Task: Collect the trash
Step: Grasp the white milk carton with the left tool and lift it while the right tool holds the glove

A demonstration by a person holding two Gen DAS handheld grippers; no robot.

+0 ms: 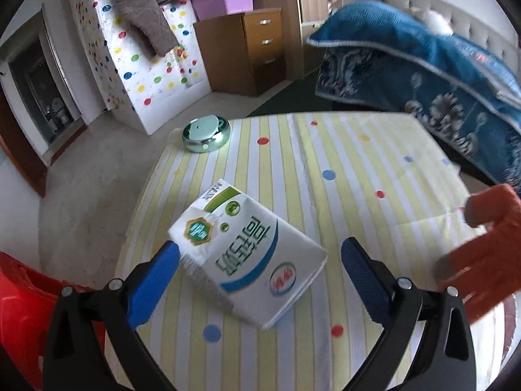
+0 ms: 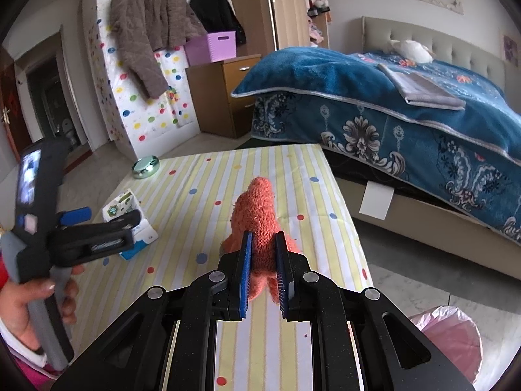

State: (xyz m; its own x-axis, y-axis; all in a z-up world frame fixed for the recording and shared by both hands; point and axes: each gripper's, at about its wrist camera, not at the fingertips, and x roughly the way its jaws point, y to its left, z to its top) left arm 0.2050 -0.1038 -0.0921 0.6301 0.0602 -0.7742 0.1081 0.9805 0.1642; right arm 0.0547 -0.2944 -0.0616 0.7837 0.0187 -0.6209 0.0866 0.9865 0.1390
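A white and green milk carton [image 1: 247,254] lies flat on the striped tablecloth [image 1: 342,163]. My left gripper [image 1: 260,254] is open with its blue fingers on either side of the carton, just above it. The carton also shows in the right wrist view [image 2: 130,215], partly hidden by the left gripper [image 2: 101,218]. My right gripper [image 2: 263,254] is shut on an orange knitted glove [image 2: 257,215], held just above the table. The glove shows at the right edge of the left wrist view [image 1: 482,254].
A round metal tin [image 1: 205,133] sits at the table's far left corner. A bin with a pink bag [image 2: 452,335] stands on the floor at the right. A red container [image 1: 22,309] is at the lower left. A bed with a blue blanket [image 2: 407,97] lies beyond.
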